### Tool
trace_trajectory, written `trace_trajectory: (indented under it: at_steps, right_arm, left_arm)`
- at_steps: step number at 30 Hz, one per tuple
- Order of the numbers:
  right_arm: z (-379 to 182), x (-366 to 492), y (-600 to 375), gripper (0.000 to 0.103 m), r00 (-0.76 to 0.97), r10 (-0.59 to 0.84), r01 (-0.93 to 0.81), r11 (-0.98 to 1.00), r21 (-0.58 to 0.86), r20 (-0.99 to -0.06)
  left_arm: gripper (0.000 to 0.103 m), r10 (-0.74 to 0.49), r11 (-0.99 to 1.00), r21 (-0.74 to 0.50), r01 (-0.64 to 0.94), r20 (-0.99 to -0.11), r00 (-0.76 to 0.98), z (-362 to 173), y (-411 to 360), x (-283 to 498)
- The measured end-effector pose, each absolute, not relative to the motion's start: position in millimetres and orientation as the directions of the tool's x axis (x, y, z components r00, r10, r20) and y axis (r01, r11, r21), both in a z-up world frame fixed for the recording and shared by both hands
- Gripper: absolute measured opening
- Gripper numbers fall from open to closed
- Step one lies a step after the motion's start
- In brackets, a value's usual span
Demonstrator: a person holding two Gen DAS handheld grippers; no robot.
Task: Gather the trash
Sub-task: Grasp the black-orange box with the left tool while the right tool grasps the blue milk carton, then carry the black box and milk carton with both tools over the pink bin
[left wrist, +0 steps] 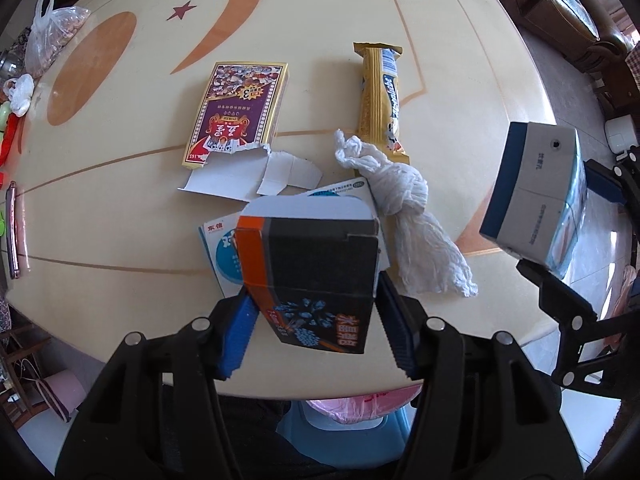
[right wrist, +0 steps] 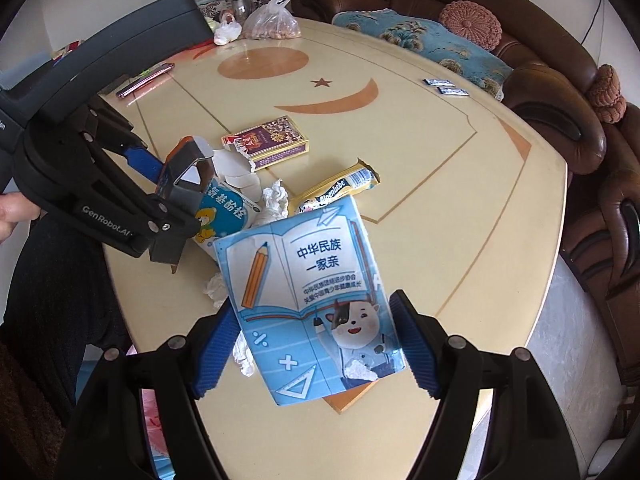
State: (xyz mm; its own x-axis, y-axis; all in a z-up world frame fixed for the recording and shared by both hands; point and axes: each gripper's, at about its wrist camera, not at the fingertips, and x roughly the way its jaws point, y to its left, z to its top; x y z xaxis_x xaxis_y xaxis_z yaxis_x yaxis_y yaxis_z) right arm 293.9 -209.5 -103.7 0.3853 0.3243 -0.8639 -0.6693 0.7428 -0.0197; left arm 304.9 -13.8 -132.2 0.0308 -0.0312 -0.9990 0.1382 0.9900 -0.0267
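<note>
My left gripper [left wrist: 316, 320] points down over the table and is shut on a black-and-orange carton [left wrist: 312, 264], which hangs above a blue-and-white medicine box [left wrist: 218, 248]. My right gripper [right wrist: 316, 344] is shut on a light-blue milk carton [right wrist: 316, 300] with a cartoon cow, held off the table near its right edge. On the table lie a purple card box [left wrist: 236, 112] with torn white flaps, a gold candy wrapper [left wrist: 380, 96] and a twisted white tissue [left wrist: 404, 216].
The cream table [left wrist: 120, 200] carries a plastic bag of nuts [left wrist: 52, 36] and a phone [left wrist: 14, 232] at its left, and two small packets [right wrist: 444, 86] at its far side. A brown sofa [right wrist: 540, 92] runs behind. A pink-lined bin [left wrist: 360, 404] stands below the near edge.
</note>
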Motion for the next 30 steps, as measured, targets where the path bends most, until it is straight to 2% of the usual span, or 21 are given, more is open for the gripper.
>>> trace_trajectory:
  at_steps: [11, 15, 30]
  right_arm:
    - [-80.0, 272.2, -208.9, 0.072, 0.452, 0.289, -0.577, 0.817, -0.029, -0.844]
    - [-65.6, 255.7, -205.0, 0.072, 0.467, 0.267, -0.564, 0.824, -0.051, -0.843]
    - [-10.1, 164.6, -191.6, 0.072, 0.512, 0.224, -0.499, 0.863, -0.075, -0.829]
  left_arm:
    - [0.057, -0.043, 0.983, -0.025, 0.185, -0.995, 0.094, -97.0, -17.6, 272.9]
    - [0.057, -0.054, 0.977, -0.026, 0.211, -0.990, 0.127, -67.1, -37.4, 261.4]
    - [0.057, -0.088, 0.958, -0.017, 0.287, -0.968, 0.235, -10.8, -29.9, 180.0]
